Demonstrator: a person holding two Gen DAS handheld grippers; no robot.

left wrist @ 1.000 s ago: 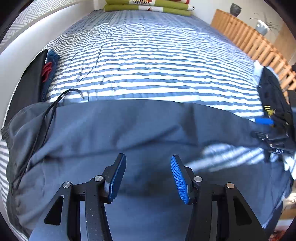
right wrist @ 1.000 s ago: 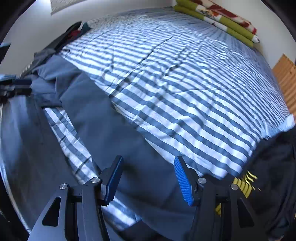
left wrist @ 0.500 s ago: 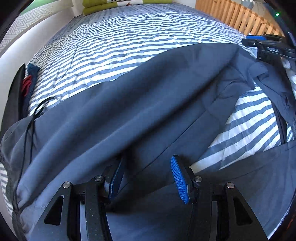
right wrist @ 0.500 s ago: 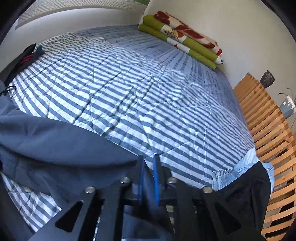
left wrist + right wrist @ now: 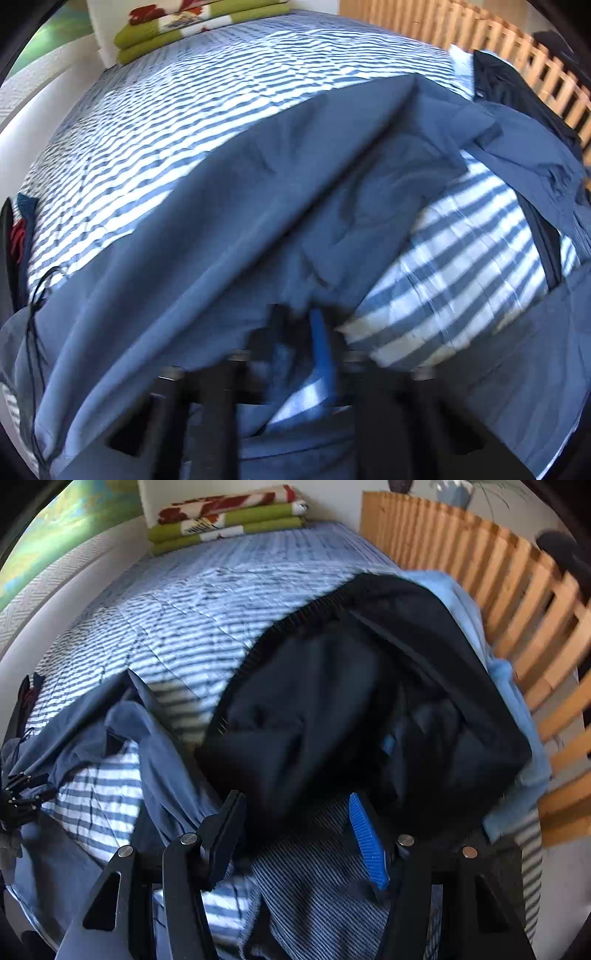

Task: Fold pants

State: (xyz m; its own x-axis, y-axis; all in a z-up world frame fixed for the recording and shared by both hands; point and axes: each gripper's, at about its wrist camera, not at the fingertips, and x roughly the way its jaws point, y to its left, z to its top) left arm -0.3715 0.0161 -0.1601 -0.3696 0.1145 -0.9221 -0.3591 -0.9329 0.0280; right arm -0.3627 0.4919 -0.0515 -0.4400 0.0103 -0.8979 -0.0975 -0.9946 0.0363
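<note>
Landmark: the bed (image 5: 229,99) with its striped cover is serving as the reference for every place below.
Pants: the blue-grey pants (image 5: 229,236) are lying across the near part of the bed, one leg running as a long band from the near left edge up toward the far right, where its end is sitting crumpled beside a black garment (image 5: 354,701).
Long axis: the leg is stretching diagonally over the bed, and a triangle of bare striped cover is showing between it and the near layer of cloth.
Left gripper: the left gripper (image 5: 299,332) is blurred, but its jaws have just been closing and are now pinched narrow on a fold of the pants at the near edge of the bed.
Right gripper: the right gripper (image 5: 295,834) is hovering over the black garment at the right side of the bed, jaws standing apart after just opening, with nothing pressed between the pads.
Nearer hand: the left one is already on the cloth; the right is sitting just right of the leg's crumpled end, which lies to the left of its jaws.
Next move, as a judgement: the right hand probably needs to swing left to take that end so the leg can be carried over.
Risk: it may be catching the black garment instead.
</note>
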